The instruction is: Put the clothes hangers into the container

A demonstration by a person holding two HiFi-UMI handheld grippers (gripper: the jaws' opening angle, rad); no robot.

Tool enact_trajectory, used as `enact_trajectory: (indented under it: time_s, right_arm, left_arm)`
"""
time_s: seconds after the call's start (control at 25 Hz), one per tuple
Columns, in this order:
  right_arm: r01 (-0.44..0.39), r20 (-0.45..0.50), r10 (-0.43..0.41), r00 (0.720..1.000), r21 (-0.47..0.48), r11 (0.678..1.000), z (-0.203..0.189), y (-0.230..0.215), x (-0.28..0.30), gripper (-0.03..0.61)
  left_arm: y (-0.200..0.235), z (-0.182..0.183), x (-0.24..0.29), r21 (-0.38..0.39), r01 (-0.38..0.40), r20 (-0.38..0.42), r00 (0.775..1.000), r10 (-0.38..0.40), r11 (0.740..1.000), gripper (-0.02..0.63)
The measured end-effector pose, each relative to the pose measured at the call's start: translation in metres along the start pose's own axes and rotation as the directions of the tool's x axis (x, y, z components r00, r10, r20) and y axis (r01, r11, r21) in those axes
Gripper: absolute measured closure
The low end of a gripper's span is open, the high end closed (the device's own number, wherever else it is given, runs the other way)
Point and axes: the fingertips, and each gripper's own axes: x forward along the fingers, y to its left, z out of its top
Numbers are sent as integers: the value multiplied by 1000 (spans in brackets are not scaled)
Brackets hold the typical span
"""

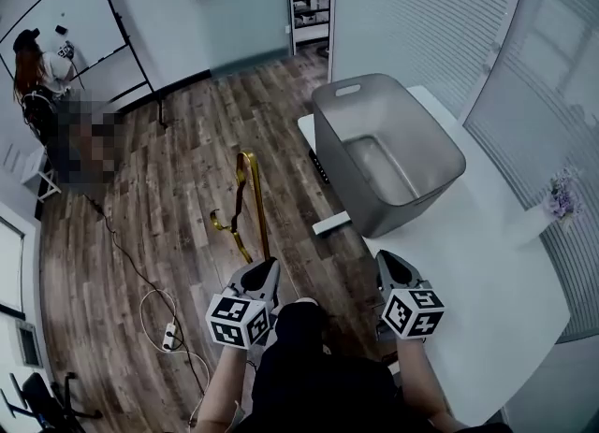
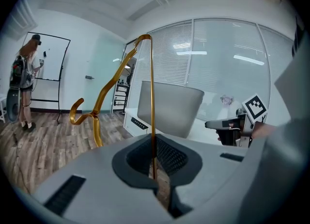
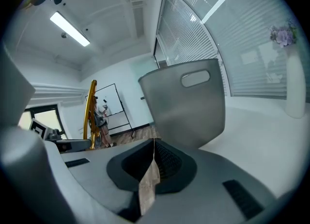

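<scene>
One hanger (image 1: 245, 199): gold, standing on end, at 9 o'clock of the container (image 1: 337, 151), off the table (image 1: 468, 235).
Left tongs (image 1: 266, 268): pinching the hanger's thin straight bar.
Right tongs (image 1: 393, 265): pressed together, nothing between.
Container: grey, open-topped, between 1 and 2 o'clock of the left tongs.
Step in hand, judged: carrying across; best with hook raised clear of the rim, then lowered inside before release.
</scene>
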Motion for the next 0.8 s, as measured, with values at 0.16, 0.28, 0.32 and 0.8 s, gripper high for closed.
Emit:
enact_trajectory:
  time_s: [0.16,0.28,0.32,0.8]
  right_arm:
    - [78,38,-79,996,39,996,15,-21,4,549]
    - [147,57,-150,987,59,987,29,-36,6,549]
    - [169,62,-173,983,68,983,34,-40,6,549]
    - [367,105,-386,916,165,916,66,-68,1,549]
  left_arm:
    - [11,23,37,48,59,-7,998,-59,997,598]
    - [14,48,67,106,104,-14,995,-103,989,598]
    - [14,57,77,122,120,-16,993,-119,985,598]
    - [32,132,151,319,244,-89,970,-227,916,598]
